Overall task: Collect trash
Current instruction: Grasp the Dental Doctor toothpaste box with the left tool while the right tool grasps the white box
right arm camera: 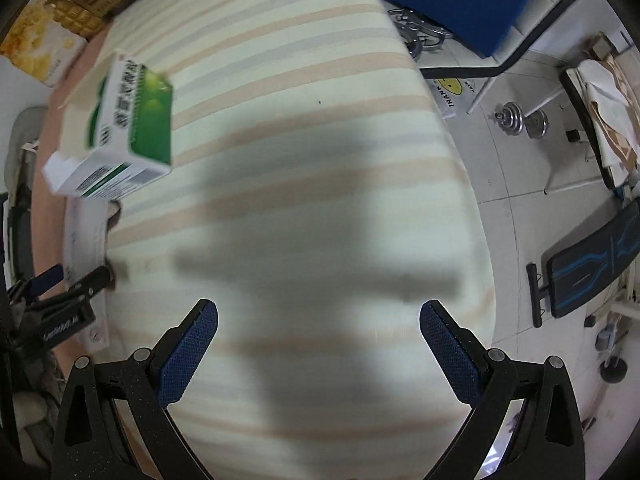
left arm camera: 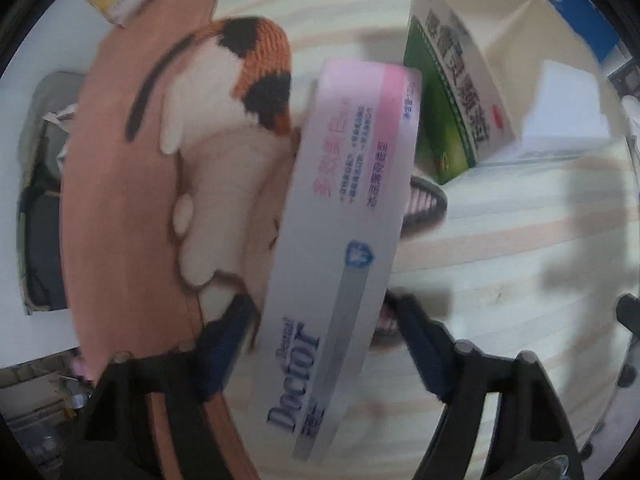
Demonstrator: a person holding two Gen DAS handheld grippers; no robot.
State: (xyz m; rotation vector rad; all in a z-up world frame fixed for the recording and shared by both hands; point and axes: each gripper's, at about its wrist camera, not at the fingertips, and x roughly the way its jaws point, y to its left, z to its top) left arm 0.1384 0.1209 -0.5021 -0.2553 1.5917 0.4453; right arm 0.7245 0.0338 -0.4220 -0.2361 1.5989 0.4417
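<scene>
Pink-and-white toothpaste box (left arm camera: 340, 248) sits between the left hand-held gripper (left arm camera: 320, 344) pads, apparently gripped for collection; right hand-held gripper (right arm camera: 318, 356) hangs open, empty, above the striped bed (right arm camera: 304, 120).

The right gripper (right arm camera: 318, 354), black-framed with blue textured pads, pointed down with jaws wide apart and nothing between them, above a cream, peach and grey striped cloth surface (right arm camera: 280, 120). A green-and-white cardboard medicine box (right arm camera: 120, 136) lay at left. A chrome dumbbell (right arm camera: 520, 120) rested on the tiled floor
</scene>
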